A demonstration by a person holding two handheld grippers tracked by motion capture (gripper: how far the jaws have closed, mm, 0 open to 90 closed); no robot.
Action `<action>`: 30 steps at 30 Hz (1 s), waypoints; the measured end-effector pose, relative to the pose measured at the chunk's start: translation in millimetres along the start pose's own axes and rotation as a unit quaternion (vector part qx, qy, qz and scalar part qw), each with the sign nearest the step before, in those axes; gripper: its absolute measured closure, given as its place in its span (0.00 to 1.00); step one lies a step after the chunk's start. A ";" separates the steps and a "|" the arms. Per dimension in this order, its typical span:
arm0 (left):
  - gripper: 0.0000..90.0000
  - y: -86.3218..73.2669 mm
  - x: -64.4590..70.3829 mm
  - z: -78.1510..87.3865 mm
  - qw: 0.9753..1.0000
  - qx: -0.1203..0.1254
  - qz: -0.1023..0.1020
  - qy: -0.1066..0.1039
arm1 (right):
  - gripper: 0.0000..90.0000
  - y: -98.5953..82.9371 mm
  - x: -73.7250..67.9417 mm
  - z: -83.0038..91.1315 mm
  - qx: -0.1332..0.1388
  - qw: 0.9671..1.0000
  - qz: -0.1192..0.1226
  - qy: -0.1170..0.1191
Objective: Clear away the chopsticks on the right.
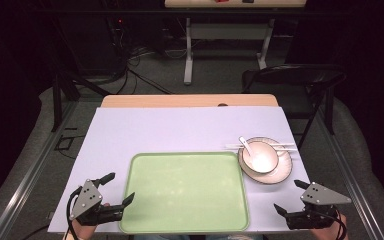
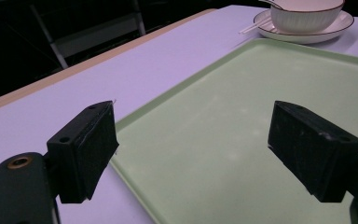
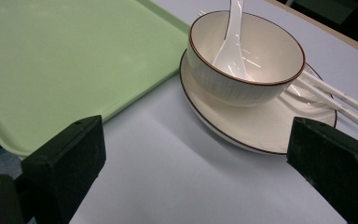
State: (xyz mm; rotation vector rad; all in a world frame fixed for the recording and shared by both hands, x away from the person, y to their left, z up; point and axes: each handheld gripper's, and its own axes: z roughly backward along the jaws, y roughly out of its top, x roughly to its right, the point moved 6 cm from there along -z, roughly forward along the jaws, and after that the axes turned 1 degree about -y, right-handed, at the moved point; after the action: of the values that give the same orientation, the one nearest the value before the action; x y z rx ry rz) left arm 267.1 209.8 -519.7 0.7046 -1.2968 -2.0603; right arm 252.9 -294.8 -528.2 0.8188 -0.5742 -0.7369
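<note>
A pale green tray (image 1: 185,220) lies flat at the front middle of the table, nothing on it. To its right a white bowl (image 1: 265,159) with a brown rim sits on a matching plate (image 1: 284,172), a white spoon (image 1: 245,145) leaning in the bowl. White chopsticks (image 1: 232,146) rest across the plate's far edge. My left gripper (image 1: 118,189) is open over the tray's front left corner (image 2: 135,121). My right gripper (image 1: 290,196) is open at the front right, just short of the plate (image 3: 256,128) and bowl (image 3: 242,70).
A lilac sheet (image 1: 180,127) covers the table, whose wooden far edge (image 1: 190,101) shows behind it. A dark folding chair (image 1: 300,82) stands beyond the far right corner. Another table's legs (image 1: 187,50) and cables are on the floor behind.
</note>
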 end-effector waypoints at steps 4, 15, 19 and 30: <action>0.17 0.6 -0.1 0.7 1.000 0.003 0.000 0.002 | 0.04 0.2 0.4 0.4 0.000 1.000 0.002 -0.002; 0.17 0.0 -0.2 -0.2 1.000 0.000 0.000 0.002 | 0.04 1.5 3.7 -1.9 -0.002 1.000 0.003 -0.007; 0.17 -0.2 -0.6 -0.4 1.000 -0.001 0.000 0.002 | 0.00 2.1 7.1 -3.0 -0.009 1.000 0.000 -0.010; 0.17 -0.2 -0.7 0.3 1.000 0.000 0.002 0.003 | 0.00 6.1 19.5 -5.2 -0.032 0.999 0.000 -0.014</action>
State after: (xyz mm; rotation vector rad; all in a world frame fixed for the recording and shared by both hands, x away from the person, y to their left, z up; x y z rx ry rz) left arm 267.3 210.5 -519.7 0.7074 -1.2950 -2.0528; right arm 270.8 -304.6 -522.8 0.7507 -0.5739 -0.7640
